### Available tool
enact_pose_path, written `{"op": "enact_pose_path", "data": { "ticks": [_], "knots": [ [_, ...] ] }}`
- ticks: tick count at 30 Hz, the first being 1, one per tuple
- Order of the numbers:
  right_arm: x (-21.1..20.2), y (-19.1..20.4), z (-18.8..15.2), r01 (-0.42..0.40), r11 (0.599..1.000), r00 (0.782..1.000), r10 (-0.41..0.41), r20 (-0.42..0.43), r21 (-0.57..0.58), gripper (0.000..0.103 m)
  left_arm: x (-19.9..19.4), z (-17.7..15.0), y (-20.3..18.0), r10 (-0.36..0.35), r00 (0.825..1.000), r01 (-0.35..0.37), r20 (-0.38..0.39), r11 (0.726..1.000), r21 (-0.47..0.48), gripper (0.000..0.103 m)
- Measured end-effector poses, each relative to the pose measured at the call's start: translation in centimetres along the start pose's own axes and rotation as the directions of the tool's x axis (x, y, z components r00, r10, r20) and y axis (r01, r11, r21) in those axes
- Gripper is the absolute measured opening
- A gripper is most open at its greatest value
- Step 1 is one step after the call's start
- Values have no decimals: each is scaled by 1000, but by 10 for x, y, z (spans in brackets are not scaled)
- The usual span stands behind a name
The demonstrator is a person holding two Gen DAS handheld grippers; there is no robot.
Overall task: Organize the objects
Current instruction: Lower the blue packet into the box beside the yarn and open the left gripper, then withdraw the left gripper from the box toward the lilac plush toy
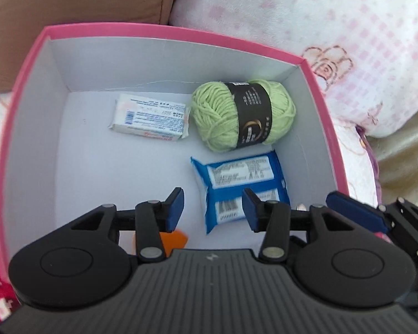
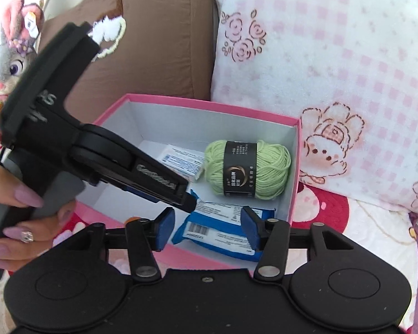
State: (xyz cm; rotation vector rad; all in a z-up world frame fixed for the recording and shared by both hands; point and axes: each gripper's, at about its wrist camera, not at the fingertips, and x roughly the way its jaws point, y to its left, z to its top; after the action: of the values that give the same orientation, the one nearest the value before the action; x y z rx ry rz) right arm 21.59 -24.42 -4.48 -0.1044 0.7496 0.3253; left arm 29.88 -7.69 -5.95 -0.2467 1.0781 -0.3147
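While both hand-held grippers (image 1: 213, 208) (image 2: 207, 228) part-open & empty: pink box (image 1: 181, 32) w/ bare floor left.

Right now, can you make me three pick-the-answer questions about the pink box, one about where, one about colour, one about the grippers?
1. Where is the yarn ball?
A inside the pink box
B on the brown cushion
C on the checked blanket

2. What colour is the yarn ball?
A red
B light green
C orange

3. What is the left hand-held gripper holding?
A the blue packet
B the white bar
C nothing

Answers: 1 A, it lies on the box floor. 2 B, green strands under a black band. 3 C, its jaws stand apart, gripping nothing.
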Motion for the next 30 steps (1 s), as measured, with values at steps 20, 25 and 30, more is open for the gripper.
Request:
{"op": "enact_pose_path", "data": {
  "ticks": [20, 25, 30],
  "knots": [
    [-100, 35, 1, -32, 994, 995, 22, 93, 107, 93, -158, -43, 11, 121, 991, -128, 61, 983, 129, 67],
    [-112, 53, 1, -34, 995, 996, 25, 89, 98, 97, -191, -63, 23, 136, 988, -145, 75, 982, 124, 72],
    [-122, 72, 0, -79, 993, 995, 73, 74, 93, 97, -212, -79, 32, 104, 993, -111, 63, 986, 122, 74]
  ]
}}
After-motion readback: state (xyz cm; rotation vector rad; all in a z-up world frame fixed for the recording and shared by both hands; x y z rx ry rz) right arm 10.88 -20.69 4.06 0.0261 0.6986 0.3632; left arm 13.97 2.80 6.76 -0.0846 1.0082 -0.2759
